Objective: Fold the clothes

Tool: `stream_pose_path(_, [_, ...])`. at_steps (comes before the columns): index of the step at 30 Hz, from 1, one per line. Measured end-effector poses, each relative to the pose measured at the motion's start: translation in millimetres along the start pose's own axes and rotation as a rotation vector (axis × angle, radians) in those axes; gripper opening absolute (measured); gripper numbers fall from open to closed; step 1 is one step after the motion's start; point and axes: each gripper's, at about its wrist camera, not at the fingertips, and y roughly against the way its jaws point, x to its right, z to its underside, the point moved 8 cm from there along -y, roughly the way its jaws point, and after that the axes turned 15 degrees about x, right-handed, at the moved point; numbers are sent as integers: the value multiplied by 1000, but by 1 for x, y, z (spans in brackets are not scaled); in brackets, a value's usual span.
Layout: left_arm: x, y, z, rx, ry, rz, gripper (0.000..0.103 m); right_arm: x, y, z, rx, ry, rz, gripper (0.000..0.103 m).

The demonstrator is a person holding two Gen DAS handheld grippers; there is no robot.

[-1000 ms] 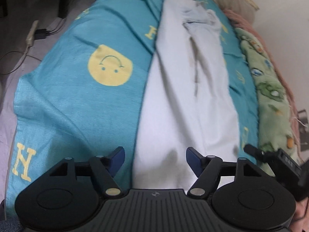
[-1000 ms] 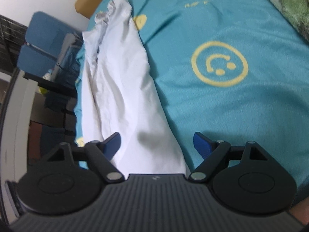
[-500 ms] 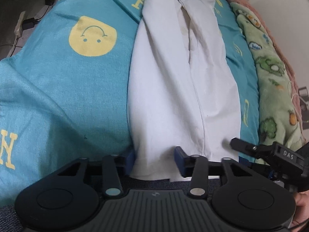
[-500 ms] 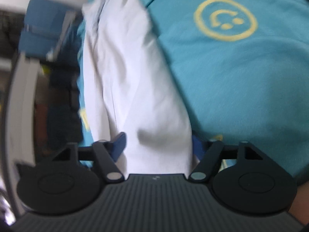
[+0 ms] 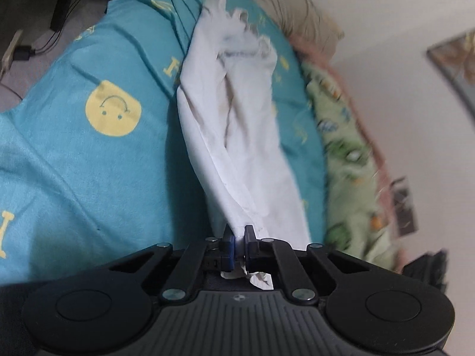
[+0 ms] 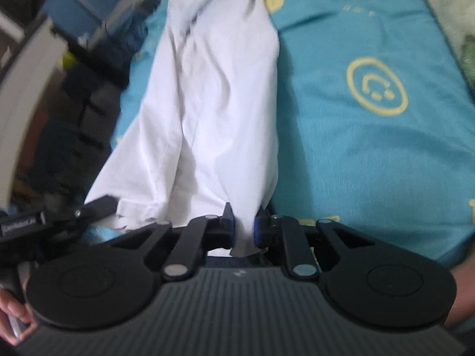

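A long white garment (image 5: 237, 124) stretches away from me over a teal bedspread (image 5: 74, 154) printed with yellow smiley faces. My left gripper (image 5: 239, 237) is shut on its near hem, and a scrap of white cloth pokes out behind the fingers. In the right wrist view the same white garment (image 6: 219, 95) rises off the bed, gathered into folds. My right gripper (image 6: 243, 222) is shut on another part of that hem. The other gripper (image 6: 59, 216) shows at the left edge of the right wrist view, held by a hand (image 6: 12, 314).
A green patterned blanket (image 5: 347, 160) and a pillow (image 5: 297, 14) lie along the far side by a white wall (image 5: 400, 29). Cables and a power strip (image 5: 17, 50) sit on the floor left of the bed. Blue chairs (image 6: 95, 9) stand beside the bed.
Both grippers went from open around the hem to shut on it. The near end of the garment has been lifted off the bedspread and bunched into folds.
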Motion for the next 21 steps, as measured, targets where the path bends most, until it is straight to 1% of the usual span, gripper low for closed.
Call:
stream_pose_path(3, [34, 30, -24, 86, -10, 58, 6, -23, 35, -32, 111, 9, -70, 11])
stream_pose_path(6, [66, 59, -34, 150, -28, 91, 5, -50, 65, -56, 192, 75, -99, 11])
stream_pose_path(11, [92, 110, -21, 192, -41, 114, 5, -55, 108, -54, 253, 47, -137, 11])
stream_pose_path(14, [93, 144, -1, 195, -27, 121, 5, -58, 134, -53, 289, 30, -160, 11])
stream_pose_path(18, [88, 171, 22, 203, -11, 111, 5, -52, 159, -32, 313, -10, -190, 11])
stream_pose_path(21, [85, 185, 32, 205, -22, 96, 5, -53, 170, -20, 321, 2, -185, 11])
